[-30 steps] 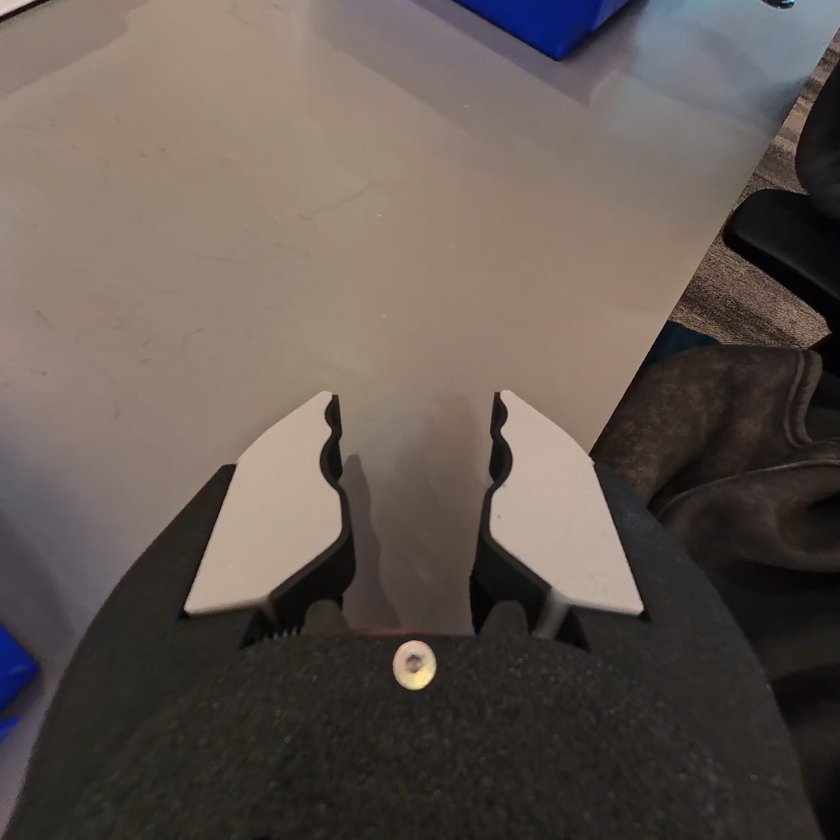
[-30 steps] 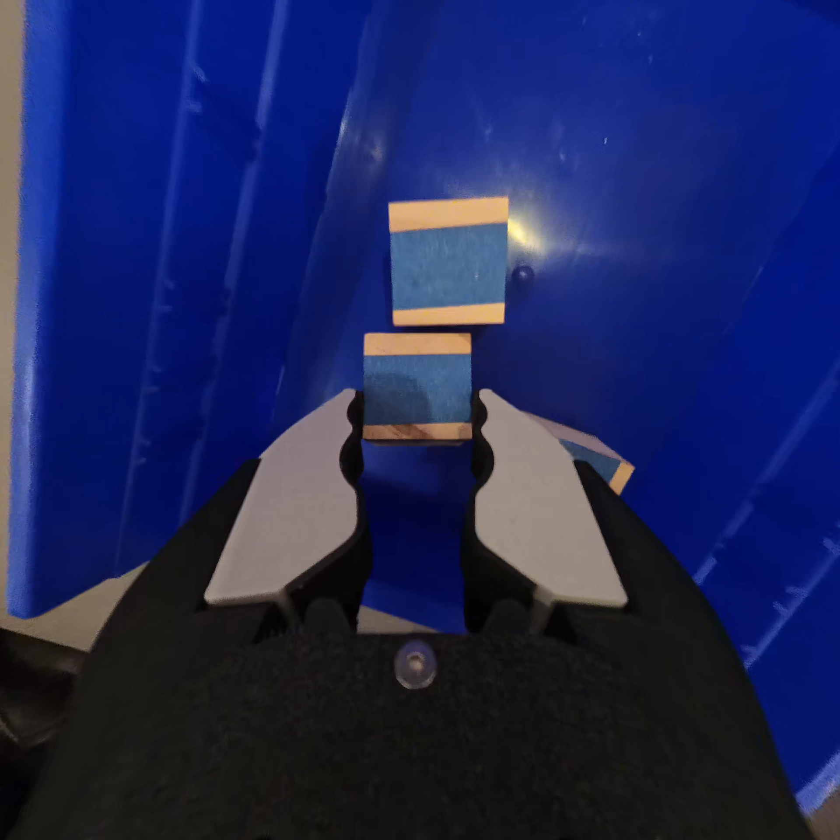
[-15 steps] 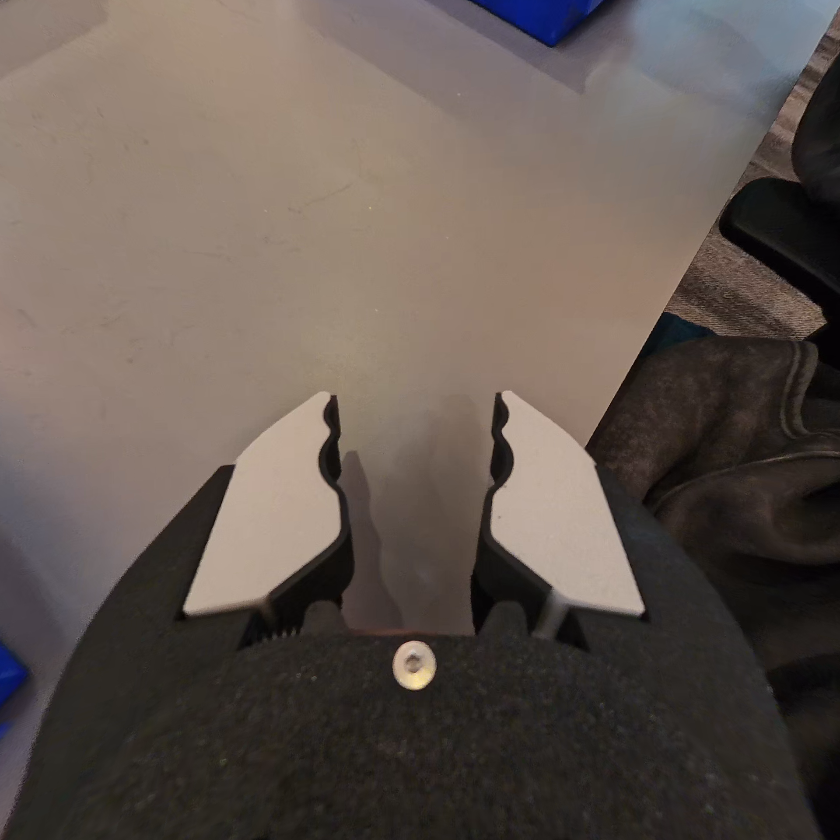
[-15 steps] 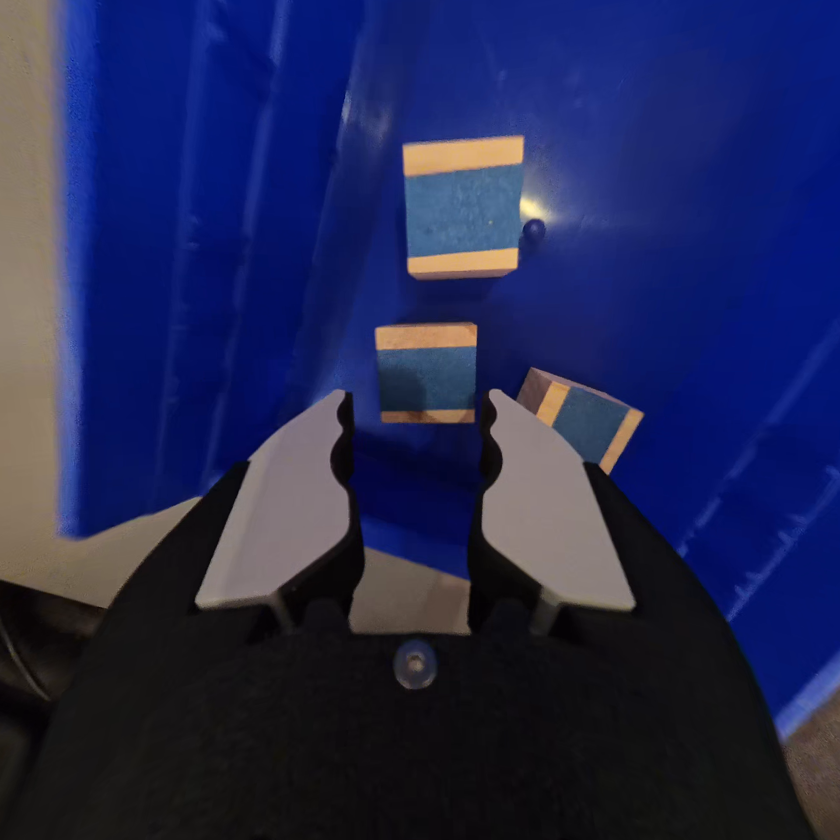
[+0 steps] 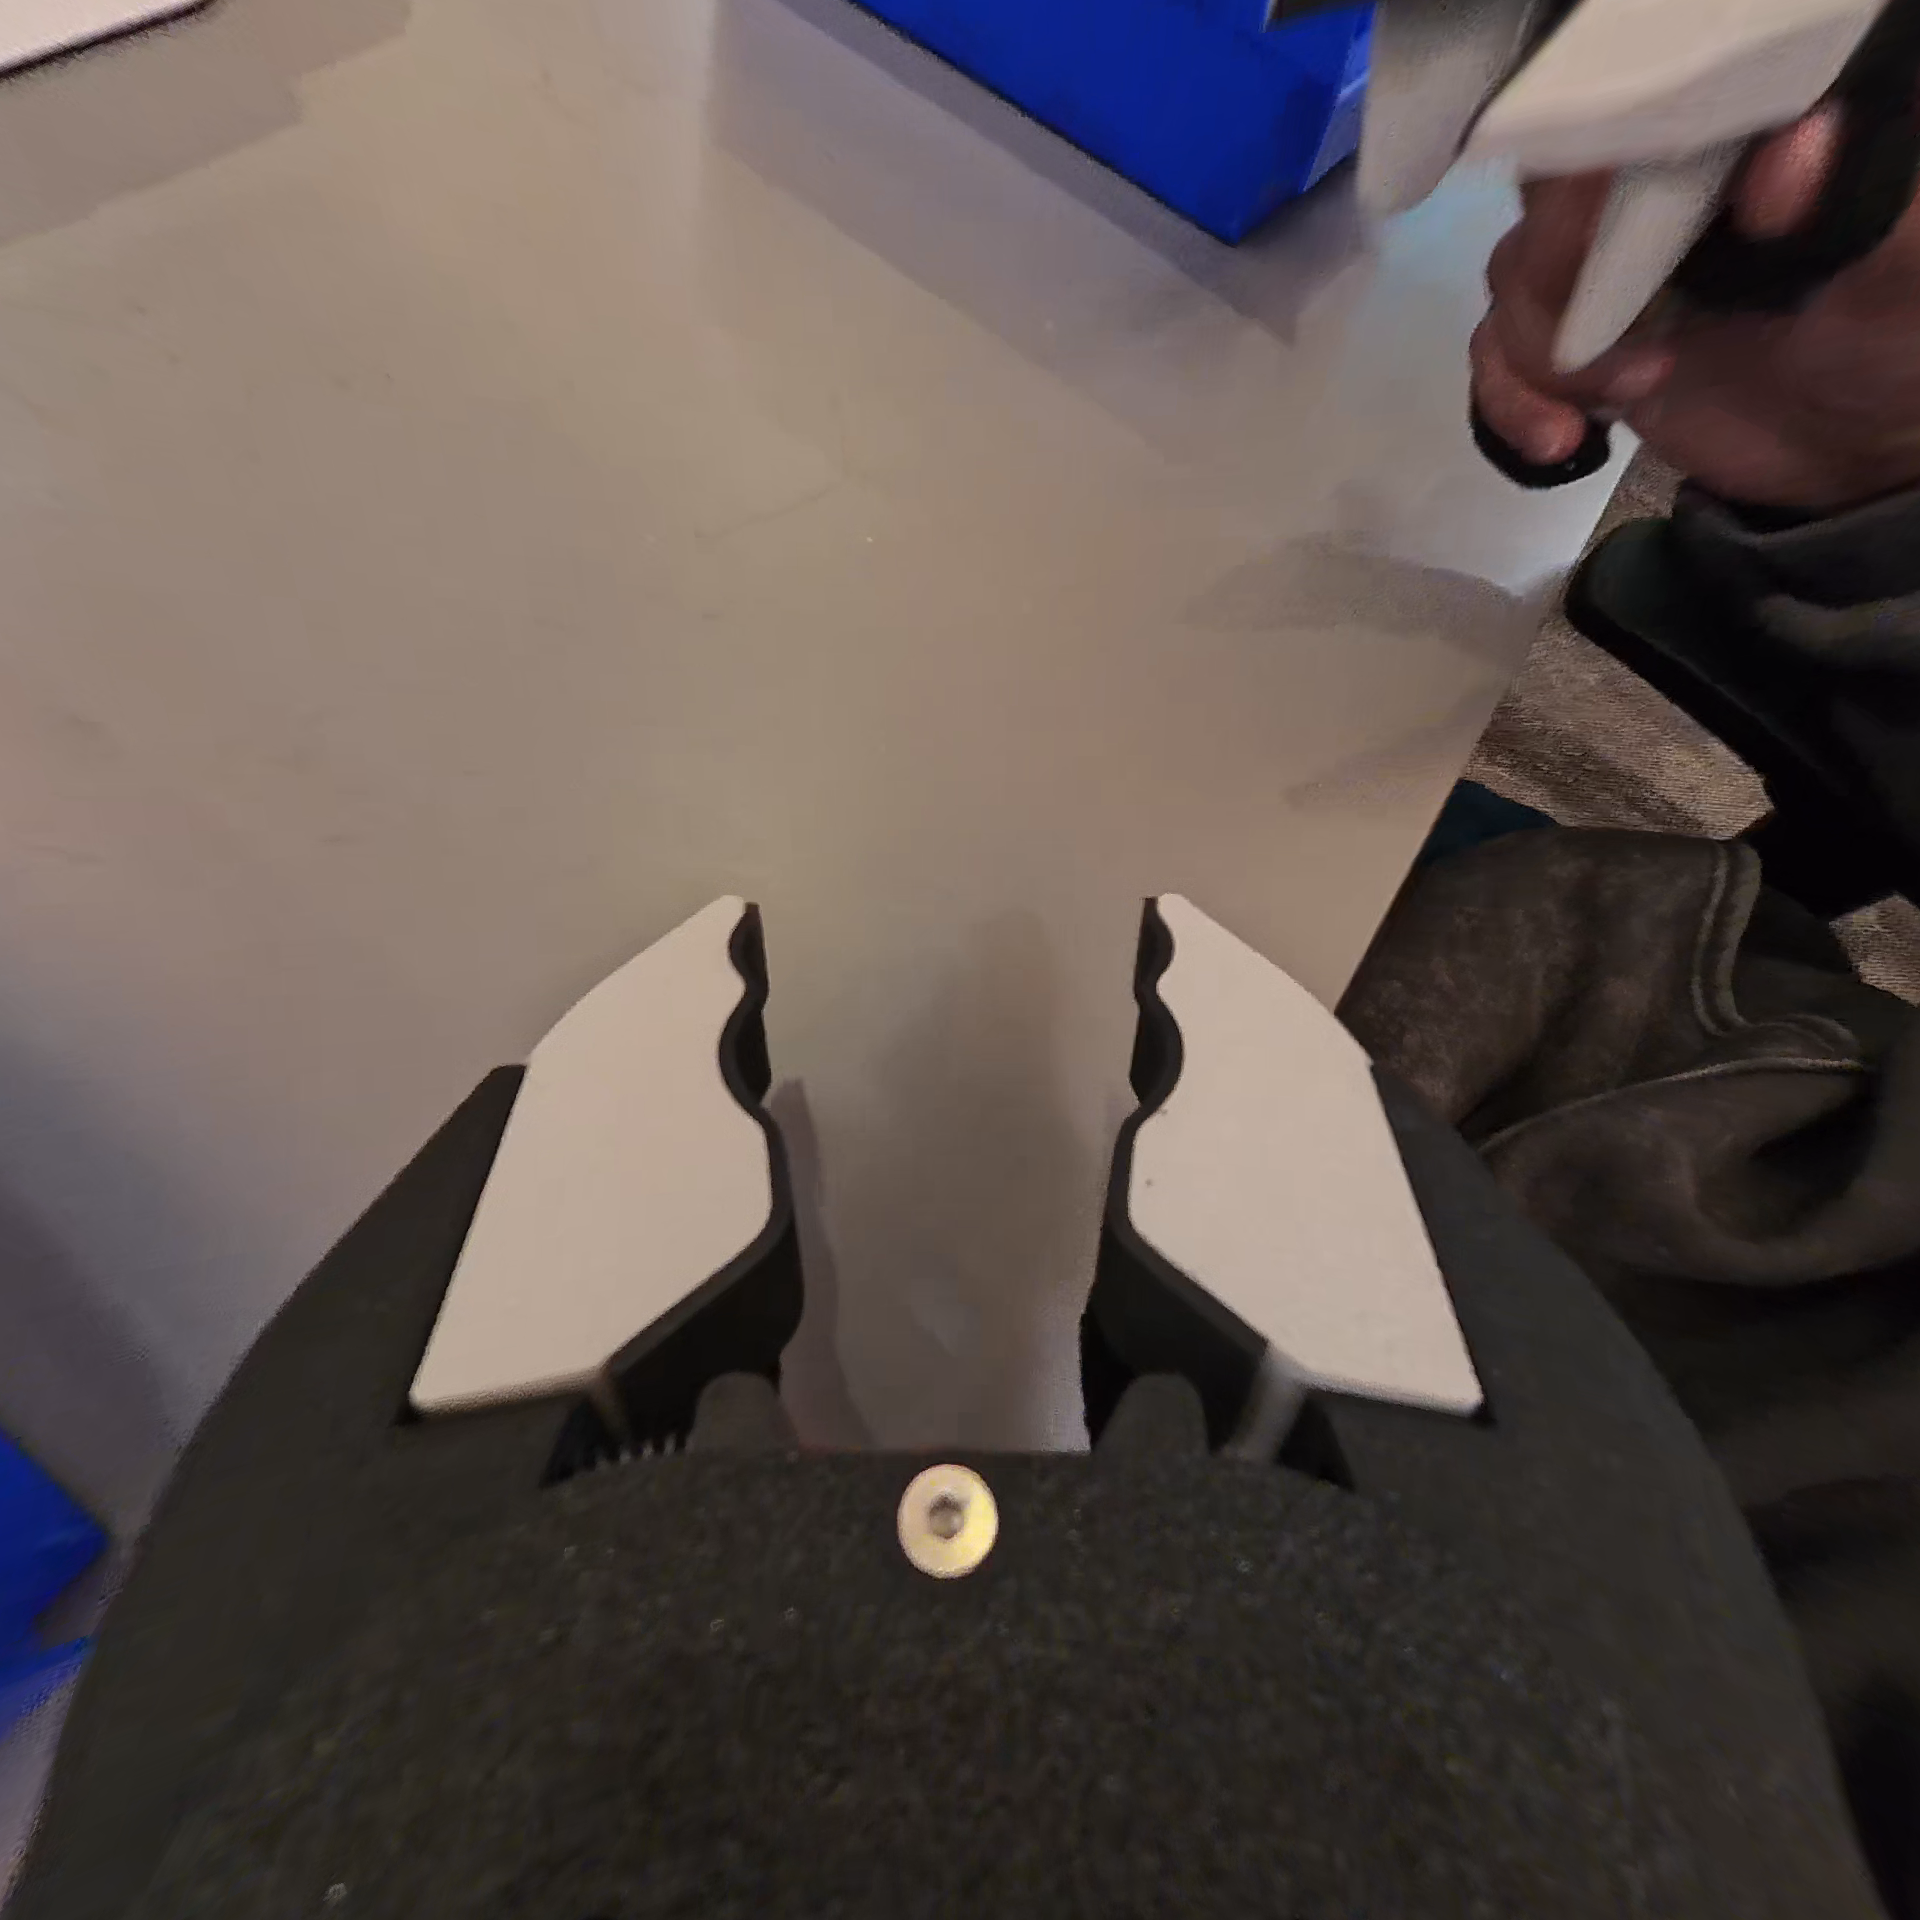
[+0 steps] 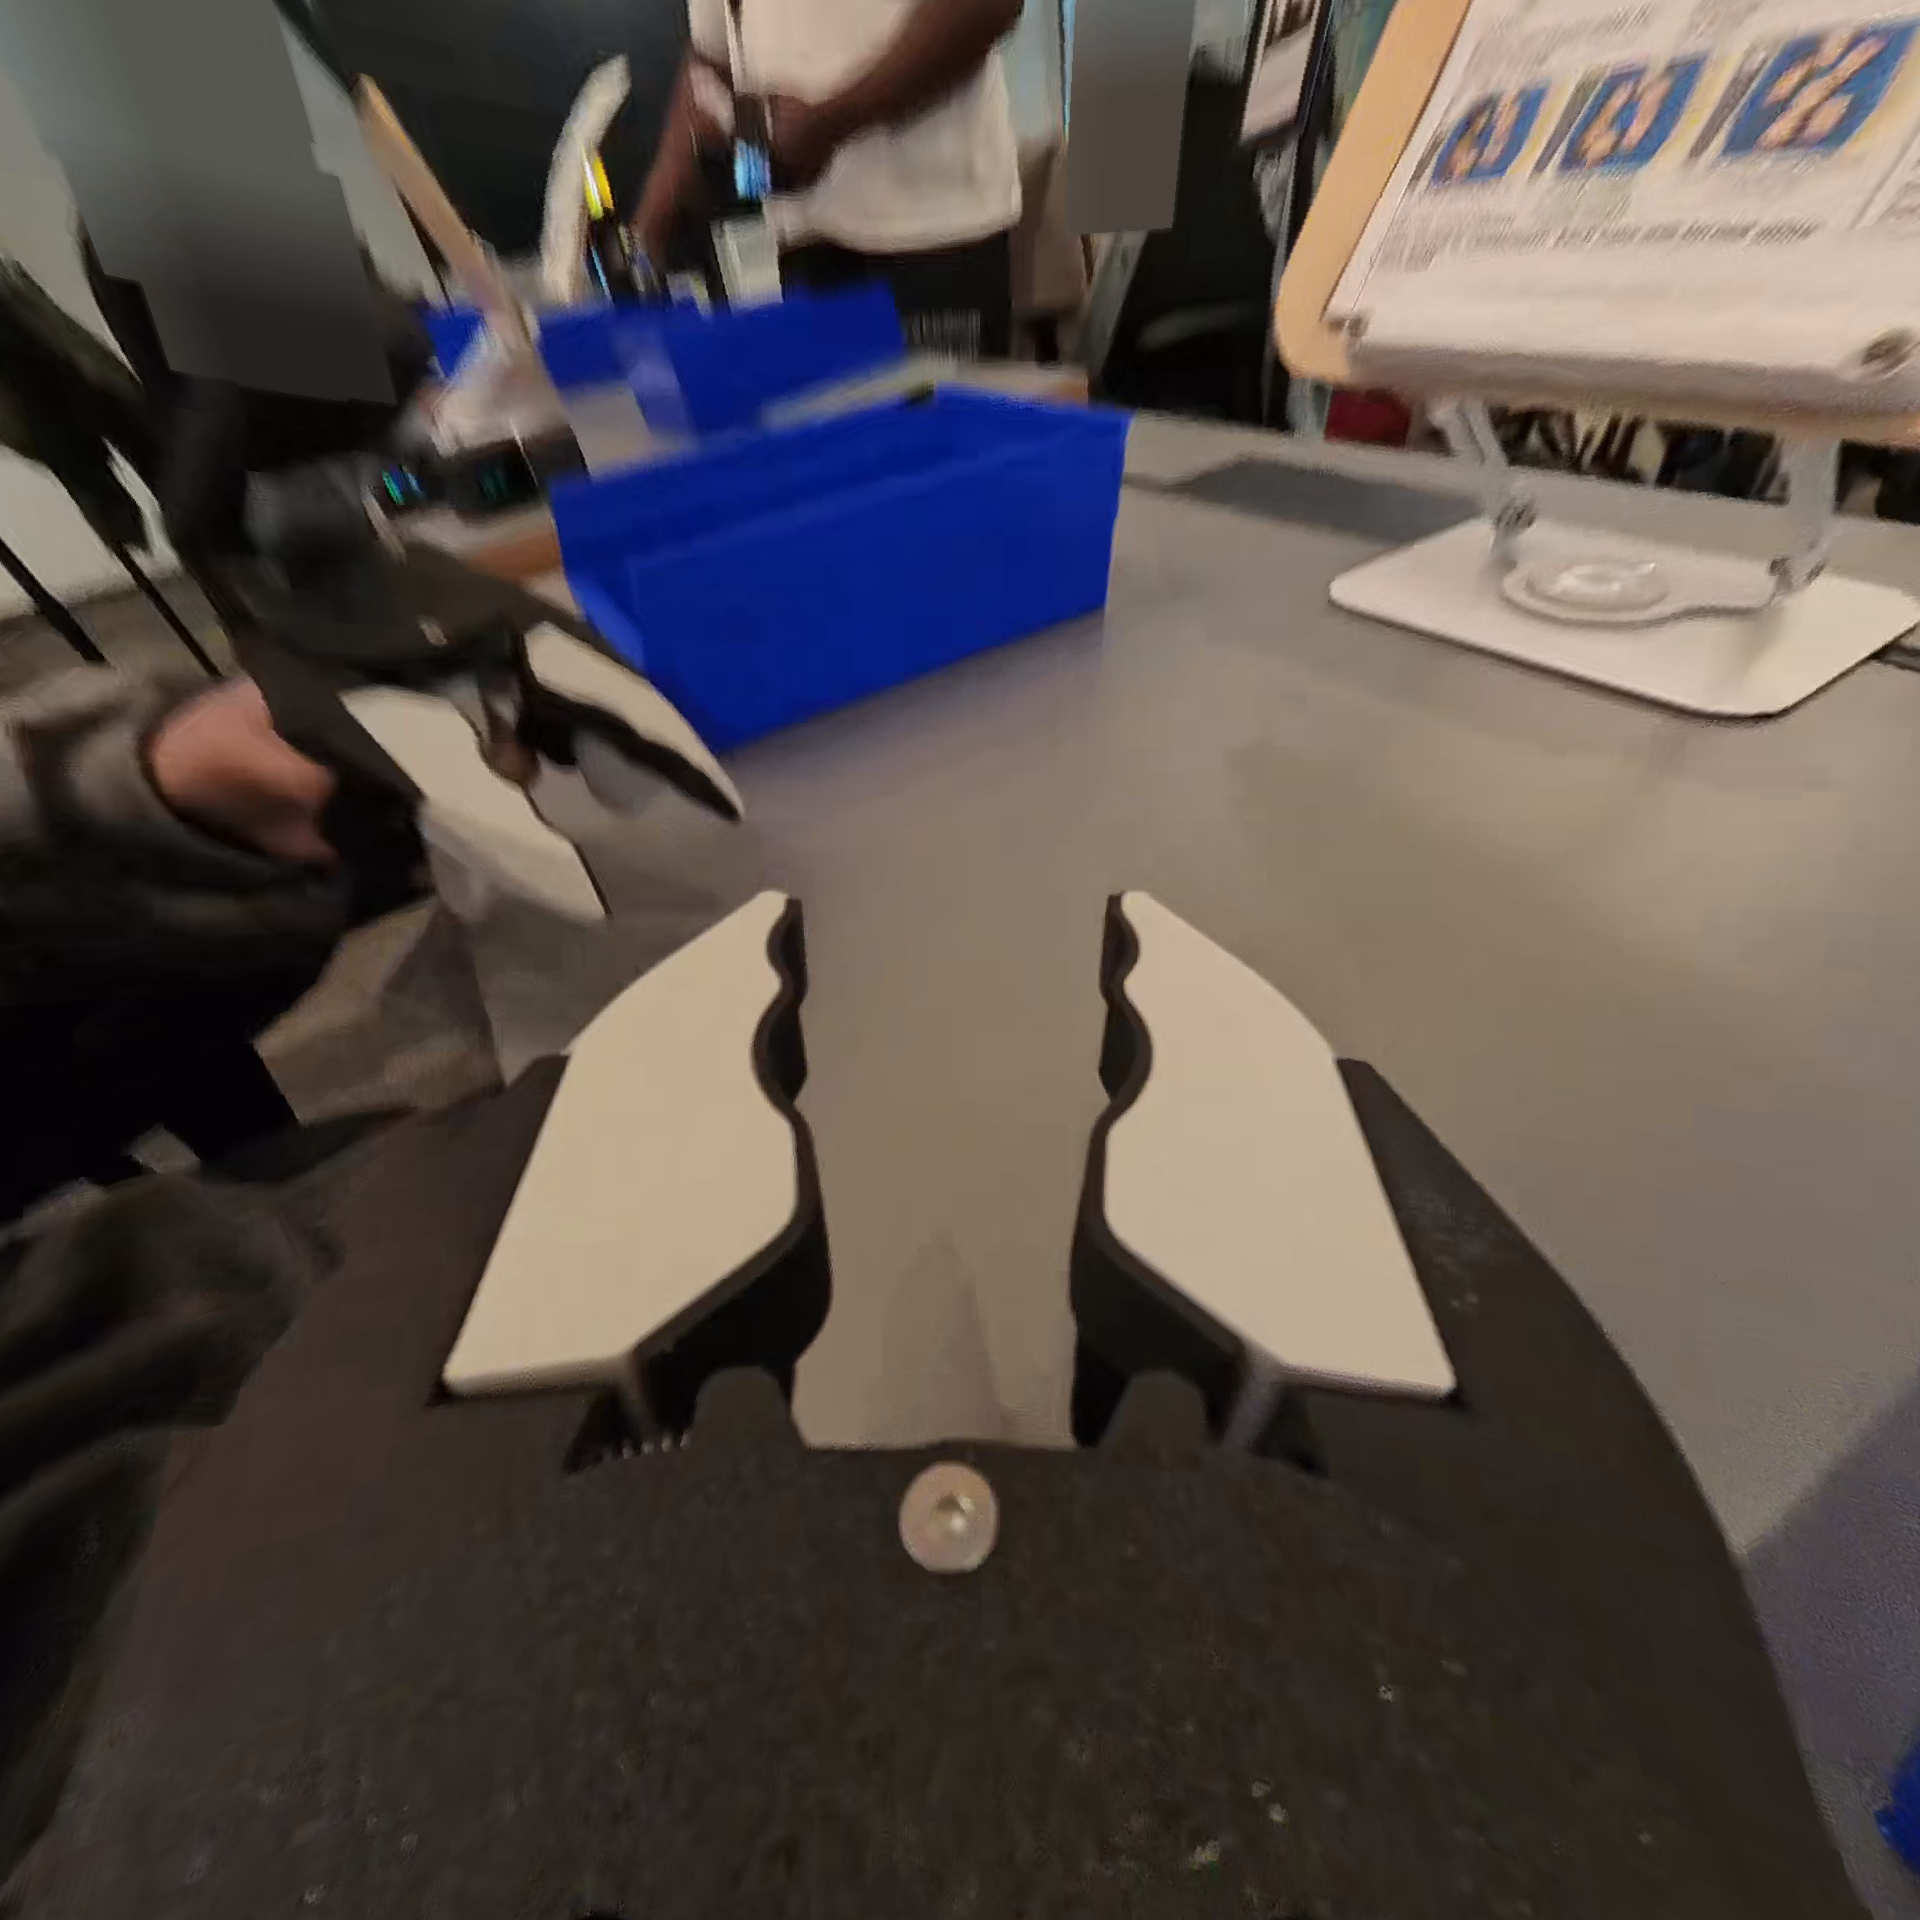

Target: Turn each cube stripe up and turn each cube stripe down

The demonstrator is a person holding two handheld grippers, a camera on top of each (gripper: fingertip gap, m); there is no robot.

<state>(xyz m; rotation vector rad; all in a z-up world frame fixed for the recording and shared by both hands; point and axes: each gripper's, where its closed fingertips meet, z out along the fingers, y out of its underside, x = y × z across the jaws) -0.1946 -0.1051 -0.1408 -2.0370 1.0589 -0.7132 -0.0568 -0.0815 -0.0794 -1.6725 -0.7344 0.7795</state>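
Right hand-held gripper (image 6: 951,914) now clear of blue bin (image 6: 852,561), gaping, empty; left hand-held gripper (image 5: 945,914) likewise.

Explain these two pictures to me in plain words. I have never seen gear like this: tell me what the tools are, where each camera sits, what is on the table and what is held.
There is no robot here. A person holds a two-finger gripper in each hand, and a camera on each looks forward along its fingers. The left wrist view shows the left gripper open and empty over a bare grey table, with a blue bin at the far edge. The right wrist view shows the right gripper, also open and empty. Ahead stand another blue bin and an instruction board on a stand. No cubes are visible now.
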